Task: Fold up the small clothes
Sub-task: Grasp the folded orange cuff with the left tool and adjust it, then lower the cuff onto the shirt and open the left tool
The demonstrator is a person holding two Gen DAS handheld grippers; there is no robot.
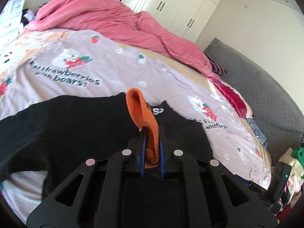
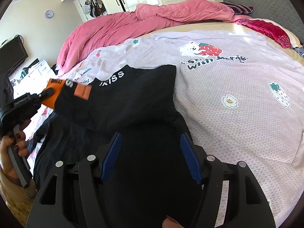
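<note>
A small black garment with white "KISS" lettering and orange ribbed trim lies on the bed. In the left wrist view my left gripper is shut on the orange ribbed cuff, which stands up between its blue pads above the black cloth. In the right wrist view my right gripper is open, its blue pads wide apart over the black cloth near me. The left gripper shows at the far left, holding the orange part.
The bed has a pale pink sheet printed with bears and strawberries. A crumpled pink duvet lies along the far side. A grey headboard and red cloth stand at one end, white wardrobes behind.
</note>
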